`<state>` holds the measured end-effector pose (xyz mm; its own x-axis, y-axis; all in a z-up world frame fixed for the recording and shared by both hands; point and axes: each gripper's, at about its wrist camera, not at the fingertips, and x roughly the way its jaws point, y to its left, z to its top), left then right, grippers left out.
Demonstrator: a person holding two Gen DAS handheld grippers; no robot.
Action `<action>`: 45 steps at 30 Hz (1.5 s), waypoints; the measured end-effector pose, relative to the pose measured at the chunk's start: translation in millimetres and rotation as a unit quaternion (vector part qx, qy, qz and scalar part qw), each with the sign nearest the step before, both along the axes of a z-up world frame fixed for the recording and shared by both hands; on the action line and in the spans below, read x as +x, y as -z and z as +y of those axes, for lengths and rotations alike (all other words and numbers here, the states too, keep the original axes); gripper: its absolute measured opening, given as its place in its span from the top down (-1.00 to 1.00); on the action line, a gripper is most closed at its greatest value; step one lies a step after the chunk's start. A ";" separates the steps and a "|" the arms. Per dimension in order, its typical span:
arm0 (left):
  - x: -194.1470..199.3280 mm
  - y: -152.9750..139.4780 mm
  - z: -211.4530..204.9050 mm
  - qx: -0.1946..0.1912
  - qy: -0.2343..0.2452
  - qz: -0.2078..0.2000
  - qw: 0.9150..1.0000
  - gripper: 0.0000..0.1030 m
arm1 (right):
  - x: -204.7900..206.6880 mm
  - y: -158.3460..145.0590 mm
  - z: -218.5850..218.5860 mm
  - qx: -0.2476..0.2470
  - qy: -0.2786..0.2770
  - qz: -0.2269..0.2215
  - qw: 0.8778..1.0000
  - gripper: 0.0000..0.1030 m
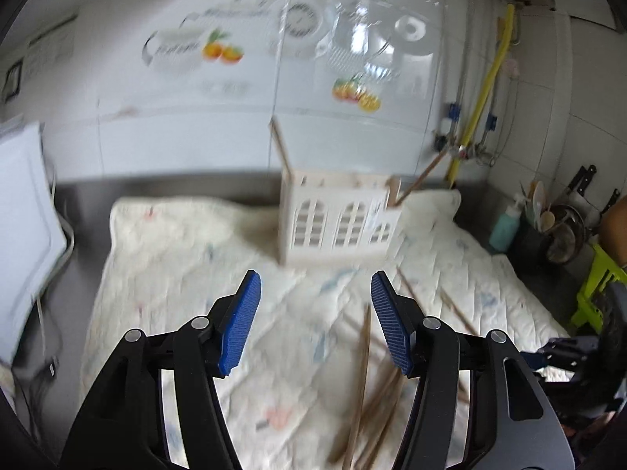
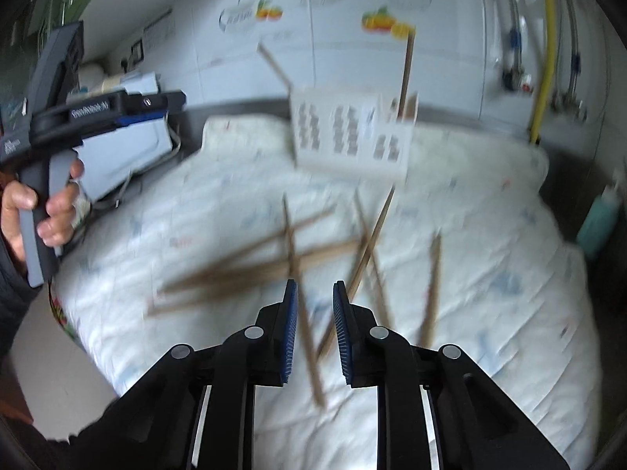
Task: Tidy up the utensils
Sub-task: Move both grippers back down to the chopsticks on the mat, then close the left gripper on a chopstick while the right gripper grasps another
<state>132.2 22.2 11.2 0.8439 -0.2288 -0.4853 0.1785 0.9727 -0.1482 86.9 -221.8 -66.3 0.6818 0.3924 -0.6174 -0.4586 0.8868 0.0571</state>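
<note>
Both views blurred by motion. Left hand-held gripper released, blue pads wide apart, nothing between them, above a white quilted cloth spread over the steel desk. Right hand-held gripper with a narrow gap between its pads, not clenched; one chopstick seen in that gap, lying on the cloth below, not gripped. More loose wooden chopsticks scattered and crossed on the cloth in front. White holder shaped like a house with arched windows, standing at the far edge of the cloth, two chopsticks already upright in it. Lettering on the side of the left device, too blurred to read. Wall tile decals with fruit; their writing unreadable.
</note>
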 end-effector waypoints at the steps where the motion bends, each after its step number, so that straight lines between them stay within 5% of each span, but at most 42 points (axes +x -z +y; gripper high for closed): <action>1: -5.5 9.6 3.0 -0.001 0.000 0.011 1.000 -0.14 | -1.8 10.1 1.1 -0.005 0.001 0.007 1.000 0.66; 7: -27.5 47.0 11.5 0.001 -0.004 0.047 0.999 -0.14 | -4.8 40.3 4.6 -0.017 -0.011 0.026 0.999 0.76; 17: -38.2 80.8 8.5 -0.005 0.024 0.086 0.996 -0.10 | 11.6 48.5 16.4 -0.058 -0.017 0.019 0.998 0.76; 28: -20.4 102.5 -18.9 0.002 0.085 0.121 0.989 0.52 | 12.0 51.7 23.7 -0.066 -0.037 0.034 0.997 0.85; 39: -14.4 122.6 -33.8 0.027 0.117 0.142 0.983 0.63 | 8.7 53.3 21.7 -0.049 -0.029 0.041 0.998 0.85; 45: -15.3 124.8 -33.5 0.025 0.129 0.136 0.982 0.86 | 7.6 52.8 21.6 -0.041 -0.024 0.043 0.998 0.85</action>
<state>116.9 -11.3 -113.6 0.5995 -0.3875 -0.7004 0.3798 0.9079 -0.1772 94.5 -200.2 -119.0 0.6068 0.3694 -0.7038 -0.4973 0.8672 0.0263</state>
